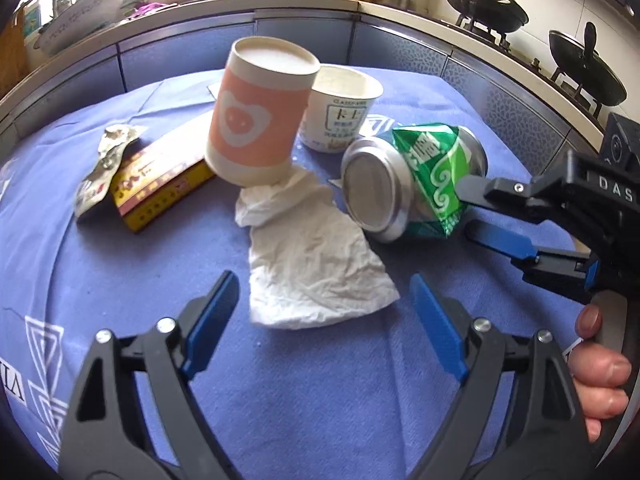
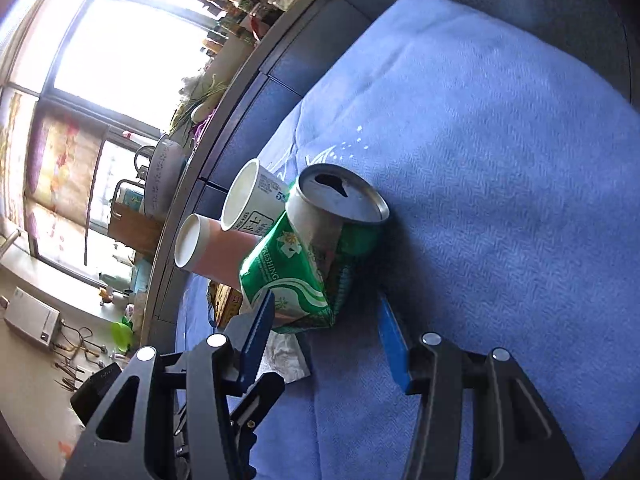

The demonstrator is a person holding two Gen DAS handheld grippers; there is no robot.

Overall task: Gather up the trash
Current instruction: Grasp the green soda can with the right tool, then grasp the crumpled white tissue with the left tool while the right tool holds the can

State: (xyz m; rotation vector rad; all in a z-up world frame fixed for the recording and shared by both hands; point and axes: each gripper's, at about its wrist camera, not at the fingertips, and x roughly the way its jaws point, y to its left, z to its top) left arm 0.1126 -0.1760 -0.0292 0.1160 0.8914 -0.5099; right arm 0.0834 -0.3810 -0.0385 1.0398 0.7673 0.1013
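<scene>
Left wrist view: I am holding the left gripper with its fingers spread wide and empty, the crumpled white tissue lying just ahead between them, its long axis running away from the fingers. I judge the next move as lowering and closing on it.

Right wrist view: I am bringing the right gripper up to the crushed green can; its fingers are parted, bracketing the can's near end, no squeeze visible. The can's opened top is pointing away from the fingers.

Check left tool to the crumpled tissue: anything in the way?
Nothing visible. The left tool is open with the tissue directly ahead on the blue cloth. The pink cup leans on the tissue's far end.
</scene>
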